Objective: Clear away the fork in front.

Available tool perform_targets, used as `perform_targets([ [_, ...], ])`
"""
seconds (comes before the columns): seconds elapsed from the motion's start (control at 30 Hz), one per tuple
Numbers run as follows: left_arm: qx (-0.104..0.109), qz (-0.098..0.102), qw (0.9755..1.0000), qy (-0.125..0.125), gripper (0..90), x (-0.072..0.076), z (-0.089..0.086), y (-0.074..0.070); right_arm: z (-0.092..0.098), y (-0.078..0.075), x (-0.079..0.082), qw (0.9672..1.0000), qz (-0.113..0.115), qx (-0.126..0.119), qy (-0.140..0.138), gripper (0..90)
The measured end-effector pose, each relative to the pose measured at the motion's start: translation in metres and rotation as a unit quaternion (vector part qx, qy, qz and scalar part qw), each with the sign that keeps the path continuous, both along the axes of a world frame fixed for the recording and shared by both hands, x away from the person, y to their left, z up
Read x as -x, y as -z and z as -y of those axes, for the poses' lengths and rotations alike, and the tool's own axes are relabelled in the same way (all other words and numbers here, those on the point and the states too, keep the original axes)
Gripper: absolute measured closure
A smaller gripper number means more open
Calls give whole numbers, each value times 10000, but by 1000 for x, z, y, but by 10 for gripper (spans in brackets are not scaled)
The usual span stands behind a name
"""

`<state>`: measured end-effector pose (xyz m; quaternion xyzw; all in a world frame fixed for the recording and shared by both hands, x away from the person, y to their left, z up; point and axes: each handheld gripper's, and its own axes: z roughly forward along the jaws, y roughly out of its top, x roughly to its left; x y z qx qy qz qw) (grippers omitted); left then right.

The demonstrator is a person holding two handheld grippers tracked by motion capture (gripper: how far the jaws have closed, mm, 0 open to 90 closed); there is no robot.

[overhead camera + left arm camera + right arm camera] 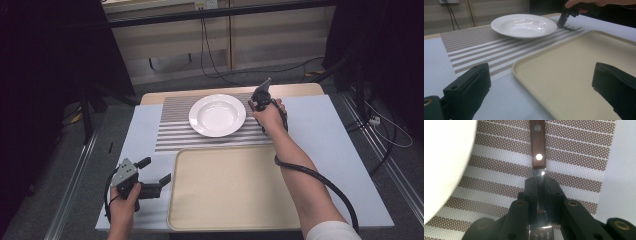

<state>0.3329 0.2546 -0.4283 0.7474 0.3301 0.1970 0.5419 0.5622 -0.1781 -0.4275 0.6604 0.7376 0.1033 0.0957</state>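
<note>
A fork with a brown riveted wooden handle (537, 145) and a steel neck lies over the striped placemat (574, 157), just right of the white plate (444, 165). My right gripper (541, 187) is shut on the fork's steel neck. In the high view that gripper (260, 97) points down at the mat beside the plate (217, 115). The left gripper view shows the fork's tines (572, 27) low over the mat; I cannot tell if they touch it. My left gripper (156, 171) rests open near the table's front left, with nothing between its jaws.
A beige tray (230, 190) sits bare in front of the placemat (175, 130), its left rim close to my left gripper (541, 87). The table has a pale blue cover (325, 140). Cables trail from both grippers, and dark stands flank the table.
</note>
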Motion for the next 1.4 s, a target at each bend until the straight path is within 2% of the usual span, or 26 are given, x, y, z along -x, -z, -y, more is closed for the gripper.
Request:
perform_targets([
  [0.17, 8, 4, 10000, -26, 22, 0, -1, 0, 11, -3, 2, 9994, 0, -338, 41, 843],
  [0.23, 3, -2, 10000, -21, 22, 0, 0, 0, 12, -5, 3, 9995, 5, -307, 45, 843],
  [0.27, -8, -1, 10000, -25, 22, 0, 0, 0, 13, -6, 3, 9998, 61, -214, 16, 843],
  [0.3, -6, -3, 10000, -26, 22, 0, -1, 0, 15, -2, 5, 9997, 51, -240, -82, 834],
  [0.5, -4, -14, 10000, -18, 22, -1, 0, 0, 20, 1, 5, 9989, 173, -446, -30, 815],
  [0.73, -41, -27, 10000, 8, 22, -1, 1, 1, 13, 1, 3, 9994, 111, -189, -277, 775],
  [0.83, -35, -5, 10000, 1, 22, -1, 0, 1, 11, 1, 2, 9995, 72, -119, -280, 775],
  [1.03, -69, -5, 10000, 20, 22, -1, 1, 1, 11, 1, 2, 9997, 52, -145, -179, 776],
  [1.13, -83, -6, 10000, 13, 22, -1, 1, 1, 3, 1, 3, 9995, 98, 160, -265, 794],
  [1.17, -90, -6, 10000, 12, 22, 0, 1, 1, 2, 1, 4, 9993, 121, 188, -295, 813],
  [1.4, -92, -3, 10000, 14, 22, 0, 1, 1, 10, 2, 7, 9995, 270, -153, -96, 824],
])
